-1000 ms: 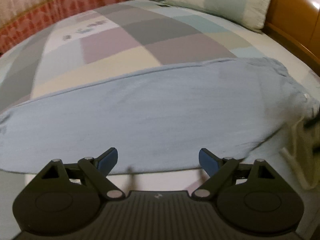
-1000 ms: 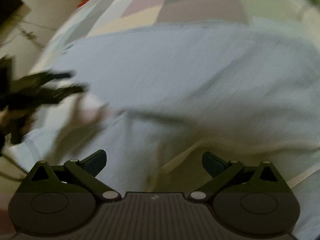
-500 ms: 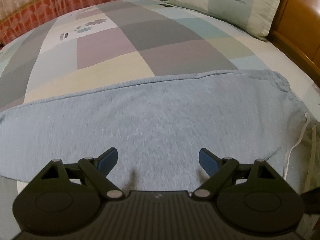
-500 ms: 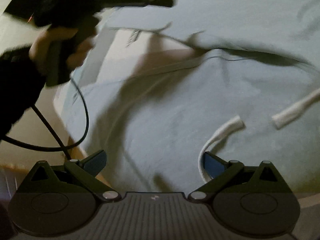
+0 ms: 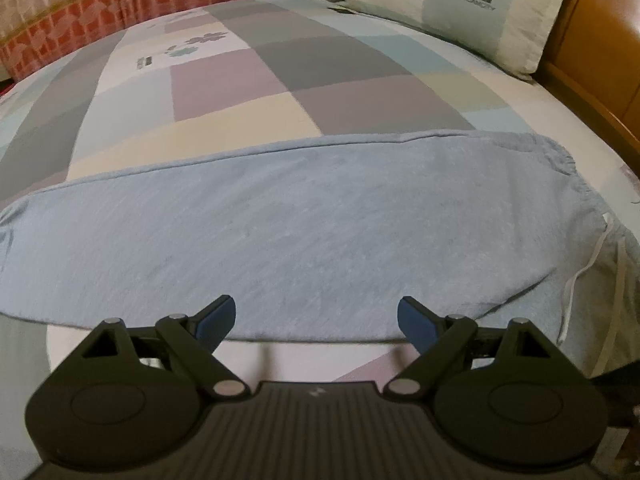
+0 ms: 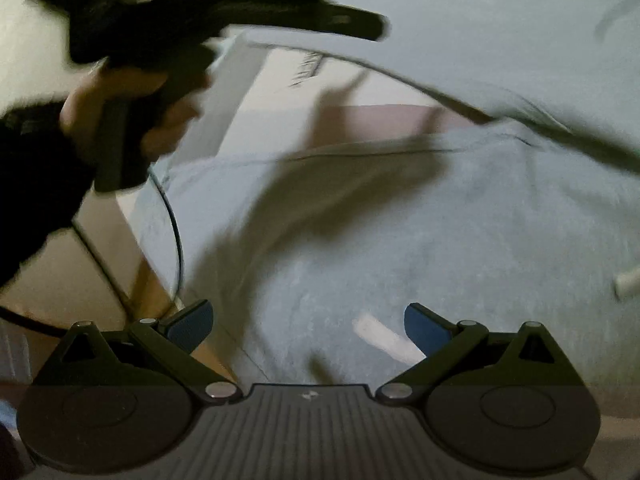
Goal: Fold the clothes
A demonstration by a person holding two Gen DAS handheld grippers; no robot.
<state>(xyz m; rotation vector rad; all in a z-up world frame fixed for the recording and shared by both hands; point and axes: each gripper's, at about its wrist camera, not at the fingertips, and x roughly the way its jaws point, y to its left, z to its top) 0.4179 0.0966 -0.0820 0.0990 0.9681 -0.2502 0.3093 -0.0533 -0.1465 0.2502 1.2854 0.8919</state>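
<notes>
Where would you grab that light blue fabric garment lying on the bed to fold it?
Grip the light blue fabric garment at its near hem, coming from the bed's edge: it lies flat, and only that edge gives something thin to pinch.

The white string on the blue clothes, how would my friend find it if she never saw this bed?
Start at the big bed with its patchwork cover and find the light blue garment spread across the near part. Follow it to its gathered end below the pillow. The white drawstring dangles there, the only thin white cord on all that blue.
</notes>
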